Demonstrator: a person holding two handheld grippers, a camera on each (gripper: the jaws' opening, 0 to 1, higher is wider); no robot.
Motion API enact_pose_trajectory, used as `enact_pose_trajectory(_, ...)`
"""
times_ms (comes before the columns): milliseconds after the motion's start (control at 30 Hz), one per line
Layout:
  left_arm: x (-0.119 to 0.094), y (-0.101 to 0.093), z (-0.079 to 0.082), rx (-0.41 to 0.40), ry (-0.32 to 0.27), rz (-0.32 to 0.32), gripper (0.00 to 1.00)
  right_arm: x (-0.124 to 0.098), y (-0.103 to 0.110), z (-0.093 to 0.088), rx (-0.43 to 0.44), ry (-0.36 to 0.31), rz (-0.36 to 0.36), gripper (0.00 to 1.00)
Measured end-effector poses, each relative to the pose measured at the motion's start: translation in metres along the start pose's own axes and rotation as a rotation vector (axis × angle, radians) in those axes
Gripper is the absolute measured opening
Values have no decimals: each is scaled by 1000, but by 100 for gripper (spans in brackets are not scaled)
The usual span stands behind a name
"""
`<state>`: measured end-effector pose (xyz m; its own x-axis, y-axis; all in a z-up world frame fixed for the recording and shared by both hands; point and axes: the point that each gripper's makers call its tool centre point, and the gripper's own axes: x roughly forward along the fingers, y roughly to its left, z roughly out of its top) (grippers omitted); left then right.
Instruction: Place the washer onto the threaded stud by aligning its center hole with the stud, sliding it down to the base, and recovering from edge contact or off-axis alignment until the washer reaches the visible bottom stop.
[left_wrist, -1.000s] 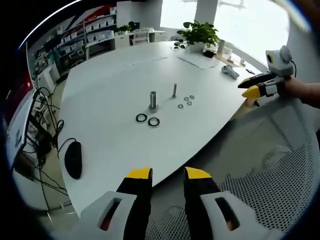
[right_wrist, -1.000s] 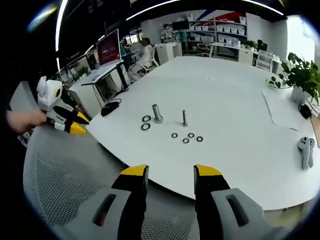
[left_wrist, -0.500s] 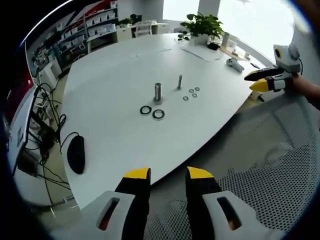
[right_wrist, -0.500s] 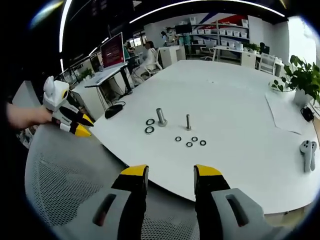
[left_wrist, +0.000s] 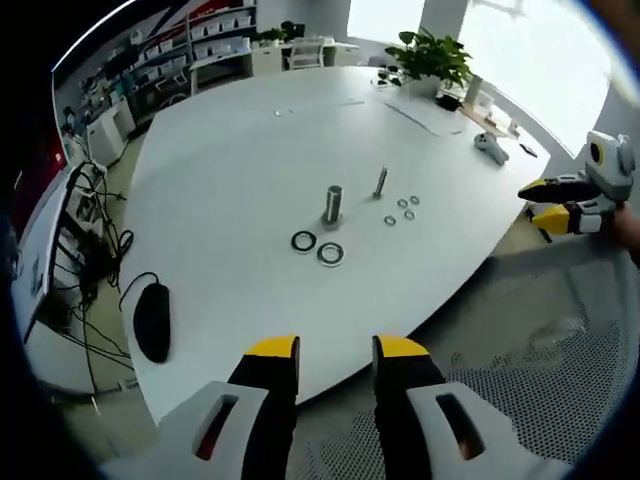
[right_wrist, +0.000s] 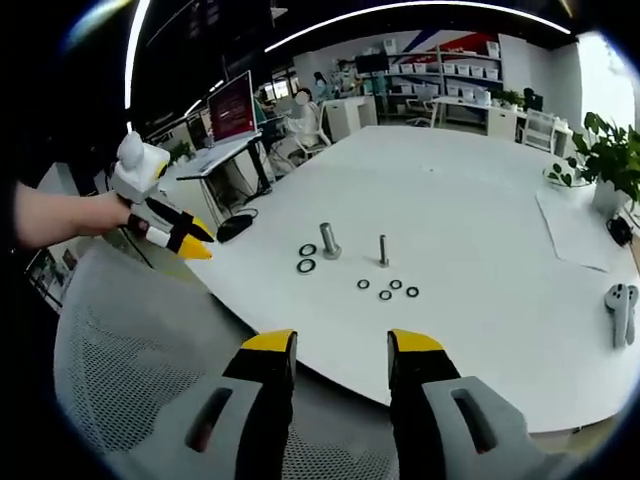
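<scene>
Both cameras have drifted a bit nearer the white round-edged table (left_wrist: 220, 150) over the last second; the hardware sits larger and lower in the left gripper view than it did. Nothing on the table has moved, only the hands.

Left gripper (left_wrist: 336, 350), yellow-tipped black jaws: parted, nothing between them, held off the near table edge over a grey mesh chair seat (left_wrist: 530, 390). It also shows at the left of the right gripper view (right_wrist: 195, 240), jaws slightly apart. Right gripper (right_wrist: 340, 345): jaws parted, empty, also off the near edge.

Task parts: thin threaded metal stud (right_wrist: 383, 250) stands upright mid-table, bare. Four small metal washers (right_wrist: 388, 289) lie flat just near of it, apart from it. Left of the stud is a thicker grey metal bolt (right_wrist: 329, 240), upright, with two larger dark ring washers (right_wrist: 306, 258) beside it on the near-left side.

Other items: black computer mouse (left_wrist: 152, 320) at the near-left table edge, white handheld controller (right_wrist: 620, 310) far right, green potted plant (left_wrist: 435, 60) at the far side.

Judgement: approach only, no washer picked yet, the whole placement remains. Next likely a reach to one small washer; thin flat rings will be hard to pinch off the table.
</scene>
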<state>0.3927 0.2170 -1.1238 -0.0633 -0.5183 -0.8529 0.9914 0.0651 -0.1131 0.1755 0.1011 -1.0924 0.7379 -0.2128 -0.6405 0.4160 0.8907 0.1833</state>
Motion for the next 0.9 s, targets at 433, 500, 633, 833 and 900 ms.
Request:
enact_pose_trajectory(433,41,16,13,111,100,67,29,1,2,0,-10,-7,12,38)
enact_pose_trajectory(500,48,11,13,87,113,45,29,0,3,0,-15,-4,15,38)
enact_pose_trajectory(633,69,8,18,64,130,27,29,0,6,1,-26,-3,27,38)
enact_pose_trajectory(833,87,-7,25,39,163,14,29,-2,8,1,-28,-7,35,38)
enact_pose_trajectory(900,95,-11,33,43,166,10,29,-2,9,2,-28,-9,38,38)
